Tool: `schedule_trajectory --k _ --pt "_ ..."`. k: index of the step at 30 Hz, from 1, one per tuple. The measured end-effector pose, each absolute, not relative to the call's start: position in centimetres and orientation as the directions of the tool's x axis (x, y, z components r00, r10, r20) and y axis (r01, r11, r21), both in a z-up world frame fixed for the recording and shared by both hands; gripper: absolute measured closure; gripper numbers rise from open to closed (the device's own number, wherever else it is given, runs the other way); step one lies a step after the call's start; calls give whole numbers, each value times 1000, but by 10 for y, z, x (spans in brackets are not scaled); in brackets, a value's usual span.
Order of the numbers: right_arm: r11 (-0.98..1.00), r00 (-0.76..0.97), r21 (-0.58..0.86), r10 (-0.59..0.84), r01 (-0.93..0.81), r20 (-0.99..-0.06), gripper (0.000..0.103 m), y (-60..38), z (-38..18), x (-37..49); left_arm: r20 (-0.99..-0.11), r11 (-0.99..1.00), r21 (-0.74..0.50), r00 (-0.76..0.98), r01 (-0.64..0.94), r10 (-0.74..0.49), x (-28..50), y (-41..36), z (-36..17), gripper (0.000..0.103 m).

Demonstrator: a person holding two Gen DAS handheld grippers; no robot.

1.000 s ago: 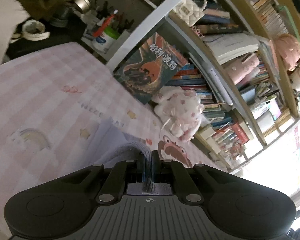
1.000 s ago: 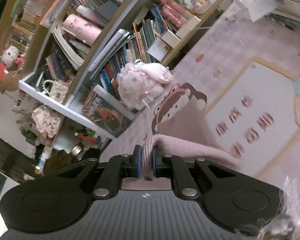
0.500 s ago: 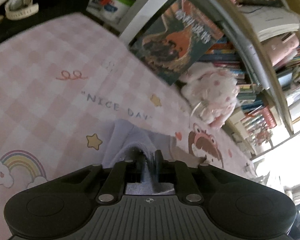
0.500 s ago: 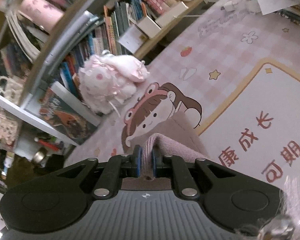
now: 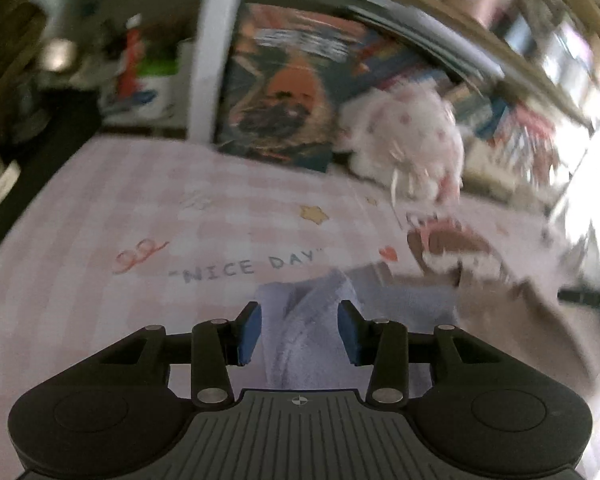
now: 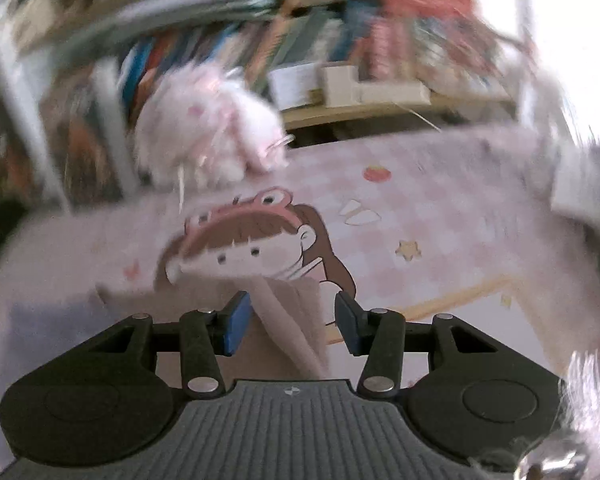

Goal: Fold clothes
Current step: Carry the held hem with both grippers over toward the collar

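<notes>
A soft garment lies on the pink checked cloth (image 5: 100,240), lavender (image 5: 300,320) on the left side and beige-pink (image 6: 288,312) on the right. My left gripper (image 5: 299,332) hangs low over the lavender edge. Its jaws are opening, and the blue pads (image 5: 248,330) stand clear of the fold that rises between them. My right gripper (image 6: 288,326) sits over the beige-pink corner. Its jaws are opening too, with the fabric ridge loose between the pads (image 6: 236,324). In the left wrist view the beige part (image 5: 500,312) spreads to the right.
A fluffy pink-and-white plush (image 6: 208,132) sits at the far edge, also seen as the plush (image 5: 408,136) beside a large upright book (image 5: 284,92). Packed bookshelves (image 6: 340,40) rise behind. A pen cup (image 5: 140,80) stands at far left. A cartoon girl print (image 6: 252,240) lies ahead.
Both grippers were shut on the garment's edges and have now opened, letting the fabric go. Both rolled level and came down closer to the cloth.
</notes>
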State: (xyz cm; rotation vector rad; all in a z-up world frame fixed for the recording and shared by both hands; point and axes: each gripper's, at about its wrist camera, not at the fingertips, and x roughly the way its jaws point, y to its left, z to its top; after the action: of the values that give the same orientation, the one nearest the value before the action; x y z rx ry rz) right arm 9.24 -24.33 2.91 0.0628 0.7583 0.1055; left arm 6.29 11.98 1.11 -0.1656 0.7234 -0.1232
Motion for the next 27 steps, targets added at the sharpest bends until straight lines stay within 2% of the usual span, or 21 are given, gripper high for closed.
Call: schedule_trajectory --k 3,5,6,7,8,10,12,14,17,18,23,26,27 --pt "989 706 7 112 -150 -700 61 -231 16 99 -660 989 -118 737 88 -145 75 104 1 61" --pt "986 697 -24 98 -164 -711 62 -227 7 108 -660 988 -105 736 109 -152 83 100 -4 71" --pt "986 693 -29 95 -164 -715 70 -227 3 113 -653 986 -124 740 107 -163 84 103 -3 100" --pt "986 686 -20 102 -167 -720 94 -228 0 119 -640 982 -164 748 91 -177 82 108 0 99" --pt "985 675 8 123 -171 -727 99 -231 0 123 -625 976 -204 757 76 -190 80 114 4 99" --pt "973 680 197 224 -119 -698 99 -253 9 123 -597 961 -275 777 31 -196 77 128 10 99" --pt "916 695 400 312 -39 -647 99 -280 16 123 -625 959 -282 762 -15 -172 83 137 2 99" --pt "899 668 435 302 37 -680 100 -295 2 136 -681 960 -276 715 -51 -158 96 141 -14 99" --pt "928 601 370 270 45 -752 100 -289 -26 155 -708 967 -246 695 -73 -128 107 137 -24 98" --pt "927 606 373 270 48 -748 100 -288 -30 157 -706 967 -243 698 -80 -120 108 136 -25 98" --pt "919 611 390 276 58 -742 98 -289 -33 164 -710 962 -249 697 -114 -101 105 143 -22 84" --pt "915 621 398 275 64 -734 88 -293 -26 157 -715 958 -252 693 -134 -91 98 149 -15 69" --pt "914 626 400 275 65 -730 78 -294 -23 153 -722 958 -249 686 -140 -87 94 151 -13 56"
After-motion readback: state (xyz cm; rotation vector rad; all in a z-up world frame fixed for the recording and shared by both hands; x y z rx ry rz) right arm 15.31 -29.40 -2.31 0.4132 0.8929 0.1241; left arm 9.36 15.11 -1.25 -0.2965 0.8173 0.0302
